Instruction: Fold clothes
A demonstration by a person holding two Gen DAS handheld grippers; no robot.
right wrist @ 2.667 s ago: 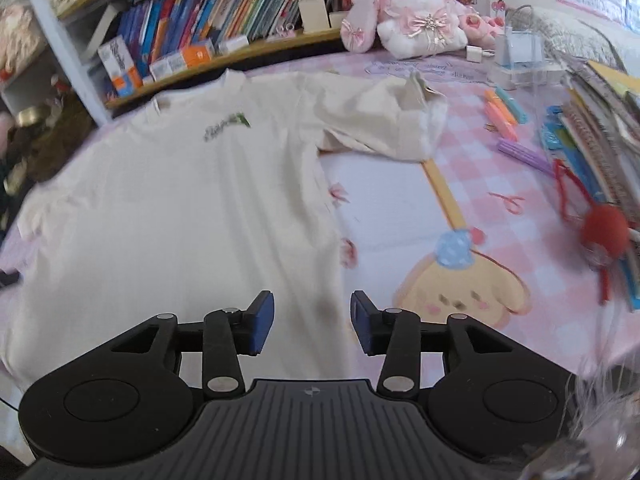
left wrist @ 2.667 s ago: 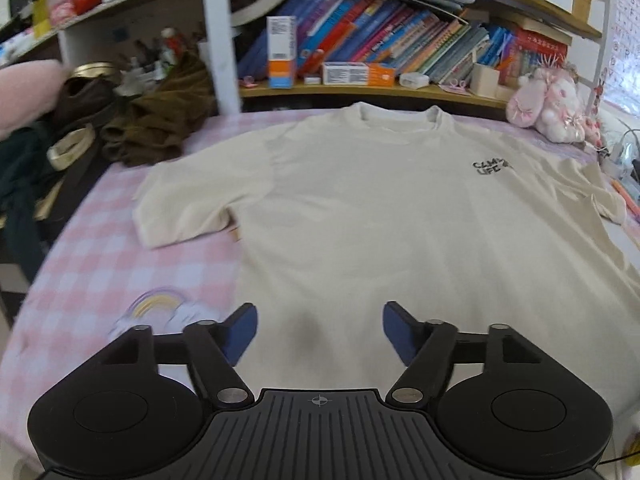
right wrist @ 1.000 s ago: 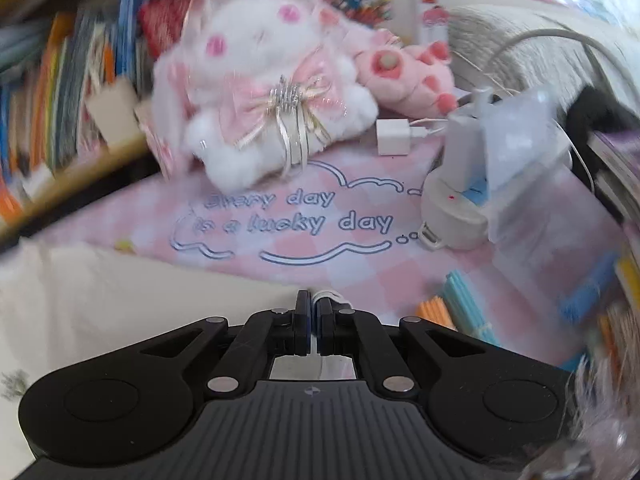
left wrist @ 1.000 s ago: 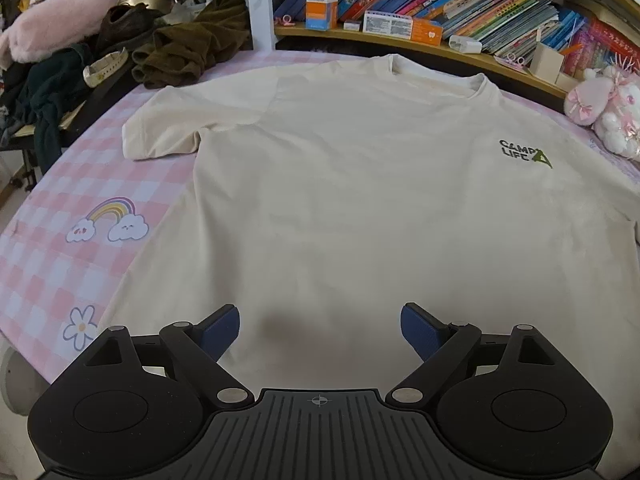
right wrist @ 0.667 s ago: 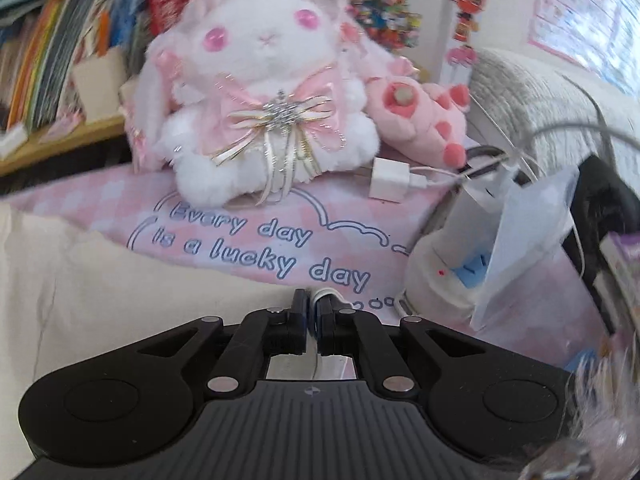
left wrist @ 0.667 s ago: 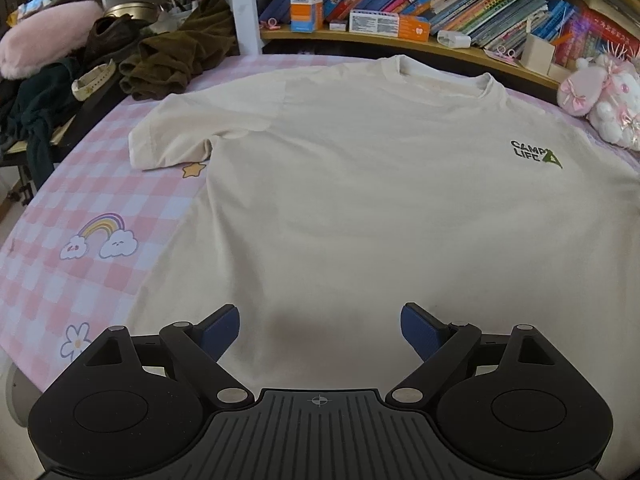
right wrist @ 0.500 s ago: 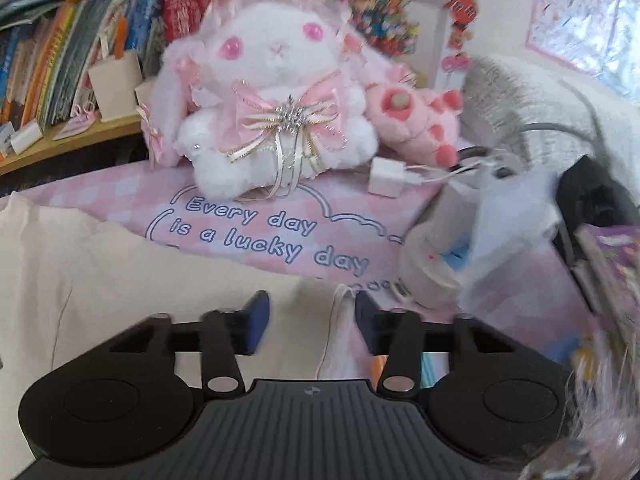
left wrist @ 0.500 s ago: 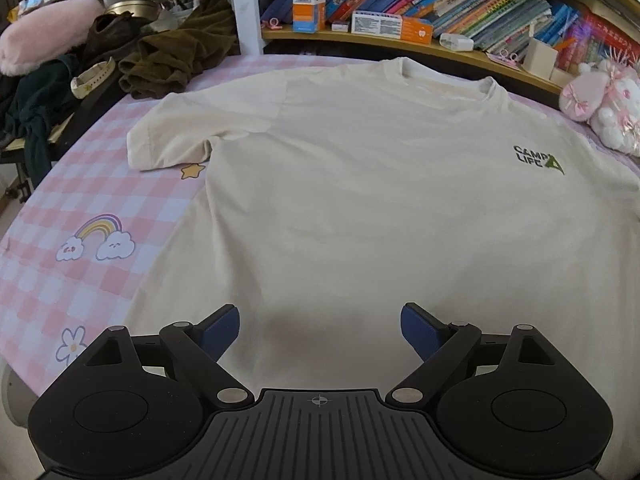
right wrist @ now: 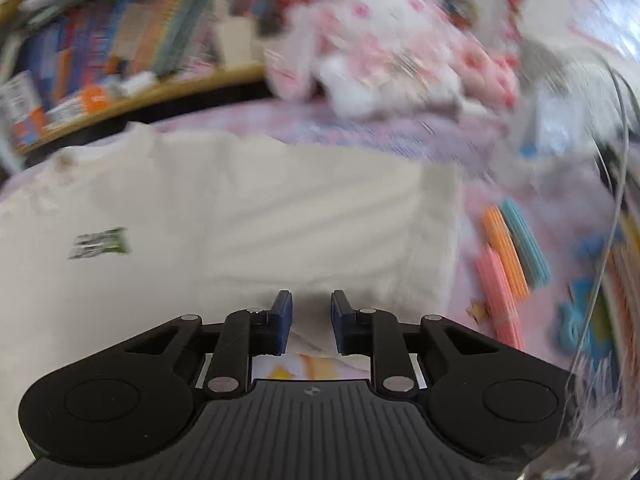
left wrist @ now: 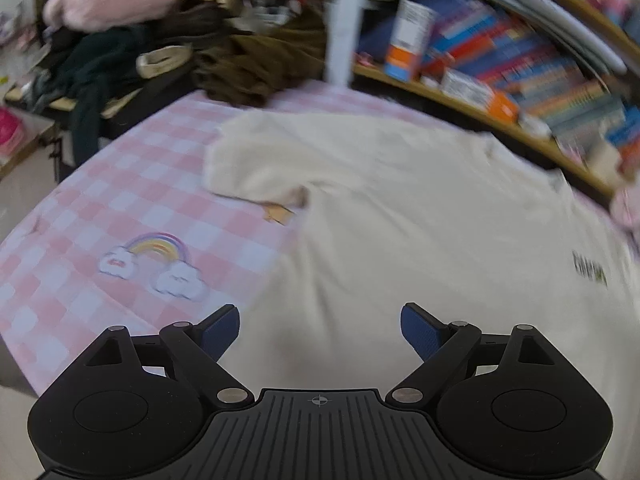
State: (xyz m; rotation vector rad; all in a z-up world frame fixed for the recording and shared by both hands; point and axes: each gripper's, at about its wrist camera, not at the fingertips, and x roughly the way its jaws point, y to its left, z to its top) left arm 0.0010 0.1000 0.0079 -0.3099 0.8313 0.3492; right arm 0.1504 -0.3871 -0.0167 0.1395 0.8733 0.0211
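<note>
I have the cream T-shirt (left wrist: pixel 420 216) lying face up and spread flat on the table (left wrist: pixel 120 208), collar toward the bookshelf (left wrist: pixel 500 68). It looks light and limp to me, soft cotton that will sag and crease wherever I lift it, so I judge a pinch at a hem or seam edge holds best; a sleeve cuff or the shoulder line is where I would take it. My left tongs (left wrist: pixel 320 330) stand wide with nothing in them, hovering over the lower body of the shirt near its side edge. My right tongs (right wrist: pixel 311 322) have just been closing and now stand narrow, with the edge of the sleeve (right wrist: pixel 340 220) lying in the gap; I cannot see the pads pressing on it. The table wears a pink checked cloth with a rainbow print (left wrist: pixel 154 258), probably grippy enough. The room is crowded: dark clothes (left wrist: pixel 240 60) piled at the far left, a plush rabbit (right wrist: pixel 384 40) and coloured pens (right wrist: pixel 514 248) close on the right.
</note>
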